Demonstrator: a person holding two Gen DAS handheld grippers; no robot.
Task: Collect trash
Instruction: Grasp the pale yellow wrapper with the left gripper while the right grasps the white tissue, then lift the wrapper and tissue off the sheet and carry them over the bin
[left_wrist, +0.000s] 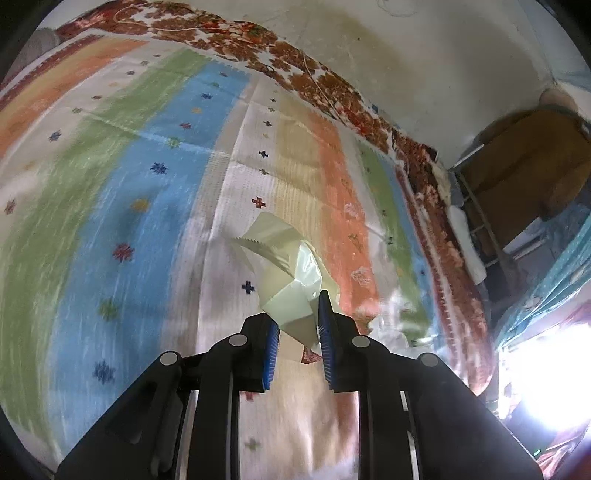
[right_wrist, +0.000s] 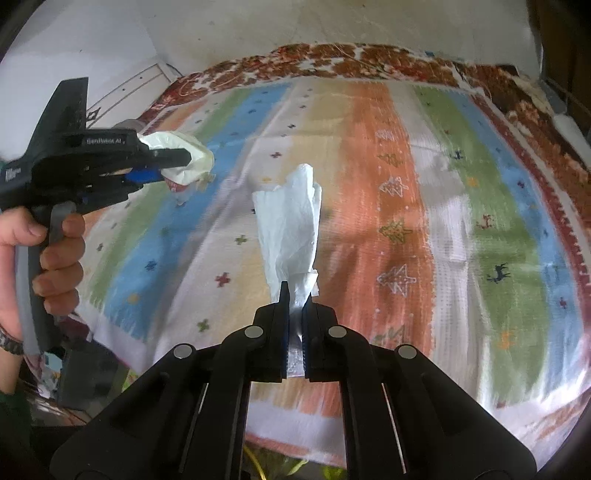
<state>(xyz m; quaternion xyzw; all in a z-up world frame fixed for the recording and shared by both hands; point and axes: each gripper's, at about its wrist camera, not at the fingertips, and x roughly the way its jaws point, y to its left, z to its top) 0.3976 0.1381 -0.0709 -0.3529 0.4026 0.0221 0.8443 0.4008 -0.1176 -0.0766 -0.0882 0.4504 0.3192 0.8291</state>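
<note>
- Our right gripper (right_wrist: 294, 295) is clamped on a white tissue (right_wrist: 291, 221); its long axis runs straight ahead of the fingertips, the free end flaring up and away from us.
- Our left gripper (left_wrist: 297, 321) is pinched on a pale crumpled wrapper (left_wrist: 284, 266), which sticks out forward and a little left of the fingers. From the right wrist view it hangs well off to the left of our right fingers.
- Both pieces look lifted clear of the striped rug (right_wrist: 388, 166) beneath the fingers, though we cannot say by how much.
- No bin shows in either view, so we judge the coming move is a carry, and neither hand is plainly nearer the goal.
- Beyond the rug's red patterned border (left_wrist: 332, 85) lies a pale bare floor (right_wrist: 258, 33).
</note>
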